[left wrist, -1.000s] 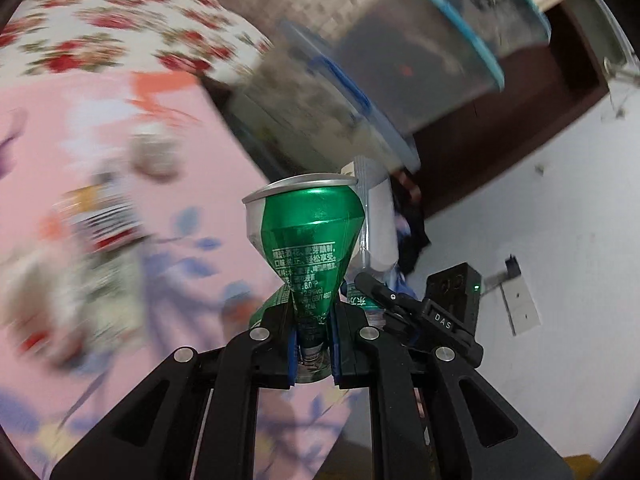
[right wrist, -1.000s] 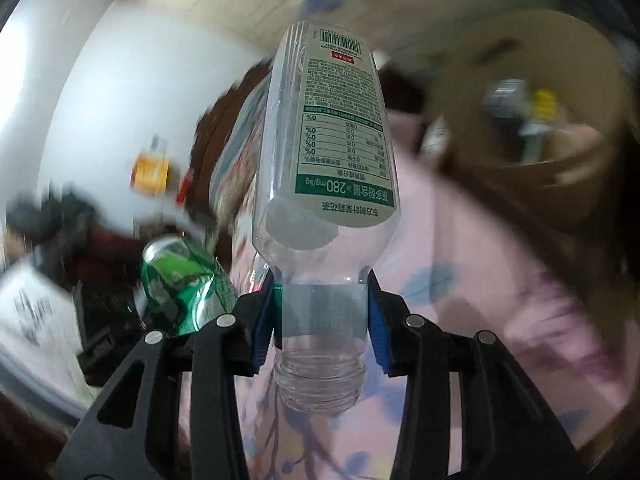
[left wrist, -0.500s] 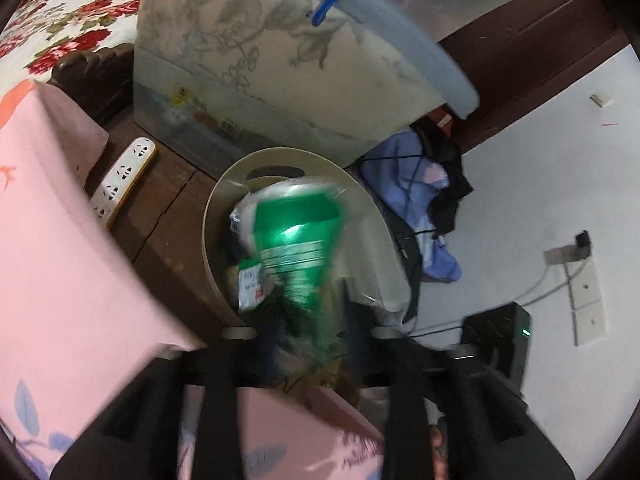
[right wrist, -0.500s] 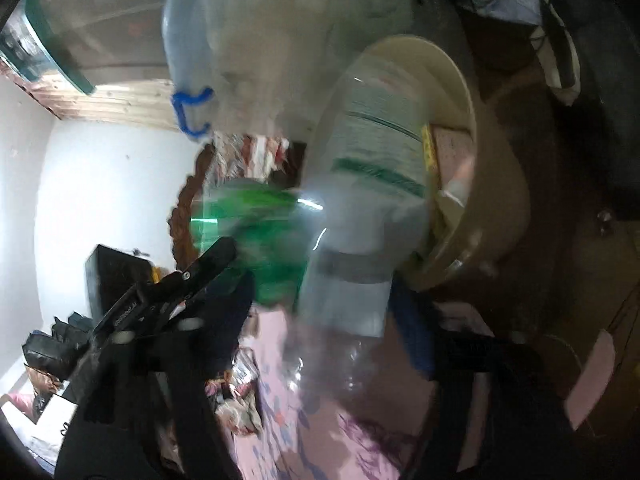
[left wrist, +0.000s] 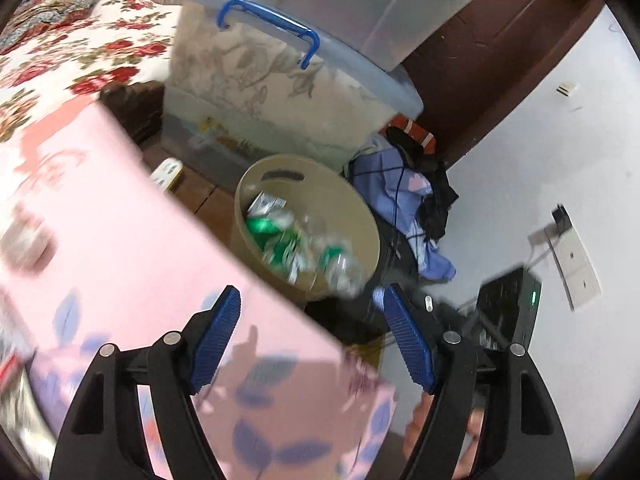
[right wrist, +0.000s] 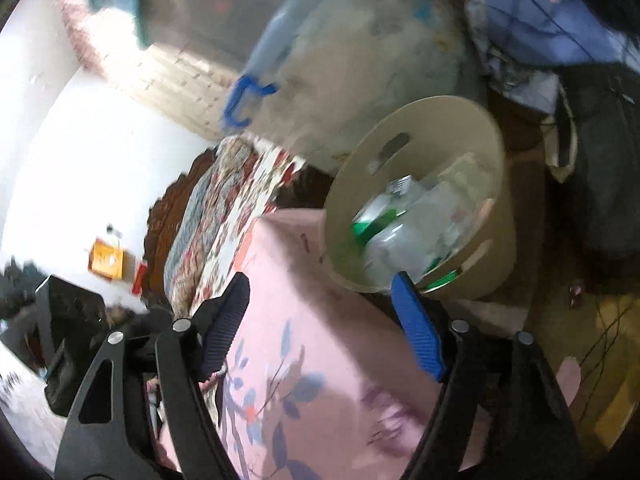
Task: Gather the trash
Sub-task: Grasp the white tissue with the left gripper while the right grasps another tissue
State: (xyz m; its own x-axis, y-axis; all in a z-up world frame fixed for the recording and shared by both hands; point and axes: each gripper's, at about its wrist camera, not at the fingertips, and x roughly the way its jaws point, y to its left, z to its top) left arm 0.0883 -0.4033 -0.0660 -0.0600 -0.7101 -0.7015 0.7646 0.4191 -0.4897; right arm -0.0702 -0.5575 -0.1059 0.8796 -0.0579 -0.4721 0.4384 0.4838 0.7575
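The pink floral bedcover (left wrist: 120, 248) filled the space under and between both pairs of jaws, its edge running just short of the bin. Ahead of the jaws and above the bin stood a large clear storage box (left wrist: 280, 92) with a blue handle (left wrist: 272, 28), a second clear tub stacked on its lid. To the right of the box lay a heap of blue and dark clothes (left wrist: 408, 200).

The beige trash bin (left wrist: 360, 216) sat on the dark floor, just beyond the fingertips in both views. Inside it lay the green can (left wrist: 264, 228) and the clear plastic bottle (right wrist: 404, 236), blurred, among other wrappers.

The left gripper (left wrist: 312, 336) had just been opening; its jaws stood spread wide with nothing between the blue pads (left wrist: 216, 344), only bedcover and floor behind. The right gripper (right wrist: 320, 320) had its jaws wide apart too, after easing in slightly, and it held nothing; its right-hand pad overlapped the bin's near rim in the view, though whether it touched could not be told.
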